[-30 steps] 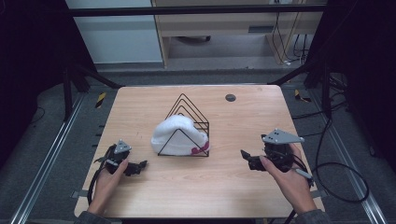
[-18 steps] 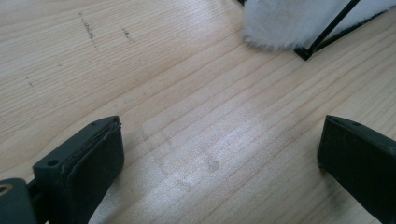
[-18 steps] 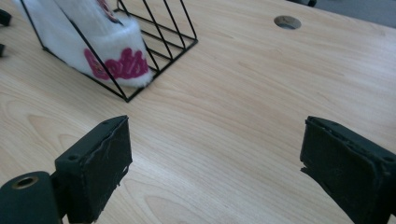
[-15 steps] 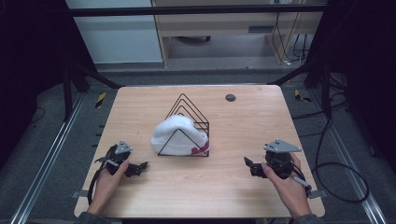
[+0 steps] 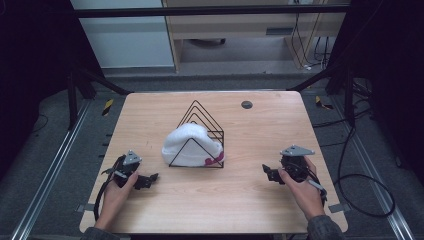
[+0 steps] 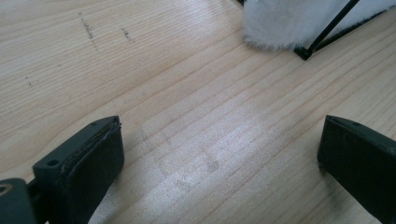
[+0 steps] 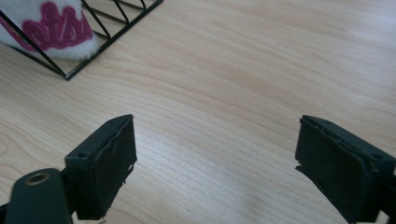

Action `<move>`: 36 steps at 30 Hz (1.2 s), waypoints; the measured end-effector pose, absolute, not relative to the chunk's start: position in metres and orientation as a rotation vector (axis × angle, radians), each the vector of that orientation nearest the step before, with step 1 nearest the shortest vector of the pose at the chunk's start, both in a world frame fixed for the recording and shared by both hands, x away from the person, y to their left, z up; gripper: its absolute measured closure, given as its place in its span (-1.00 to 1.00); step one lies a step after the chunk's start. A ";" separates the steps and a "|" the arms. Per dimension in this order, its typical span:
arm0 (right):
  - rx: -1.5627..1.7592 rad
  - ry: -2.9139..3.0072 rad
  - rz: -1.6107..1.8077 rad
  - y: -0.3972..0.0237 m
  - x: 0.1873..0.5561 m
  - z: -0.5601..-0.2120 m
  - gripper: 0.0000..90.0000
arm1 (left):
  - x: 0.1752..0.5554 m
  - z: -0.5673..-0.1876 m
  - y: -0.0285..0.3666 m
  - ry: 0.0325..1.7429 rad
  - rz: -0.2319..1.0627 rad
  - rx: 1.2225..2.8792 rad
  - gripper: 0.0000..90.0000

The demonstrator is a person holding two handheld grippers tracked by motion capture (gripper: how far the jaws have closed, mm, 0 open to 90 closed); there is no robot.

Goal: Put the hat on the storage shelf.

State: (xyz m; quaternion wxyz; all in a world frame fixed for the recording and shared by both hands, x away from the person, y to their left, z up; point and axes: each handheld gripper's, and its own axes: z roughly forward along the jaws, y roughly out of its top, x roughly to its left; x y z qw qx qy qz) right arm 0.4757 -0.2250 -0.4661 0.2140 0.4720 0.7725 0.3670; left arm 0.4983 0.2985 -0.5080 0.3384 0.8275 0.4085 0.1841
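Pale wooden table (image 5: 210,200) amid dark floor, white hat (image 5: 187,145) in wire rack (image 5: 202,112), both tools' jaws apart, empty.

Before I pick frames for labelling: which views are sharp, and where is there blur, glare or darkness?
High view: table evenly lit, surroundings nearly black, picture a little soft. Left gripper view: wood grain sharp, the near fingers soft, the white hat bright and short on detail. Right gripper view: crisp, with a pale sheen on the wood between the fingers.

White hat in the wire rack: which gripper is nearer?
Left. The left gripper sits just below-left of the white hat; the right gripper is farther off to its right.
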 end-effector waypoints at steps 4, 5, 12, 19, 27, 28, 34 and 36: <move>1.321 2.149 1.023 -0.218 0.485 -0.474 -0.70 | 0.498 -0.508 0.298 1.062 0.479 2.160 -1.00; 1.325 2.149 1.024 -0.217 0.487 -0.475 -0.71 | 0.498 -0.508 0.298 1.060 0.479 2.158 -1.00; 1.360 2.148 0.988 -0.210 0.503 -0.486 -0.74 | 0.496 -0.508 0.298 1.058 0.476 2.159 -1.00; 1.401 2.079 0.976 -0.210 0.513 -0.492 -0.69 | 0.496 -0.508 0.298 1.056 0.475 2.161 -1.00; 1.450 2.052 0.954 -0.206 0.525 -0.501 -0.75 | 0.495 -0.508 0.298 1.055 0.472 2.163 -1.00; 1.451 2.051 0.954 -0.206 0.526 -0.501 -0.75 | 0.495 -0.508 0.298 1.054 0.472 2.163 -1.00; 1.479 2.048 0.940 -0.204 0.531 -0.505 -0.76 | 0.495 -0.508 0.298 1.052 0.471 2.164 -1.00; 1.483 2.047 0.937 -0.203 0.532 -0.506 -0.76 | 0.495 -0.508 0.298 1.052 0.470 2.164 -1.00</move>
